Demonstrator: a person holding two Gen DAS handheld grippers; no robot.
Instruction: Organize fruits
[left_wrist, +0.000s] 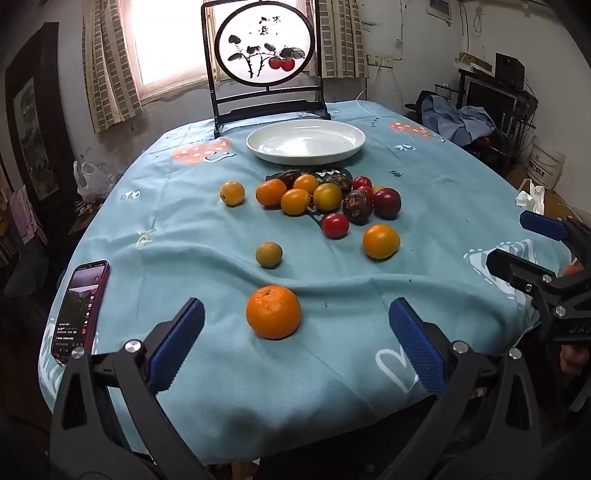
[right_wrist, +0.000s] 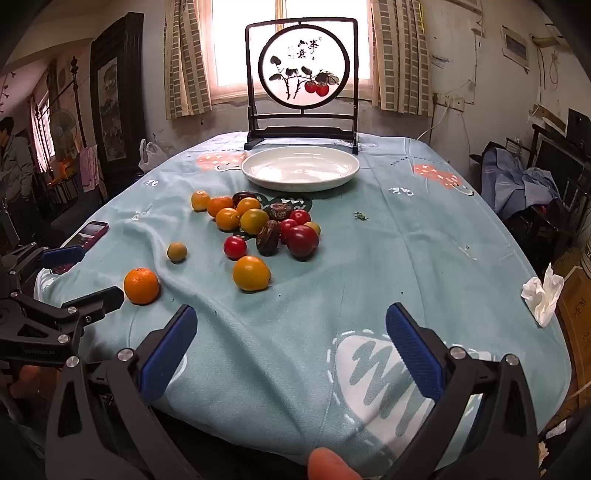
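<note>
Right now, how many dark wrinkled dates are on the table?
3, all in the fruit pile before the white plate: far-left date, far-middle date, near date beside the dark red plum. Others may be hidden behind fruit.

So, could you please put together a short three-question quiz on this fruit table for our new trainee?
1. True or false: the white plate already holds fruit.
2. Which fruit lies nearest the left gripper? A) large orange B) red tomato C) small greenish fruit
3. What lies at the tablecloth's left edge?

Key:
1. False; it holds none.
2. A
3. A phone, screen lit.
</note>
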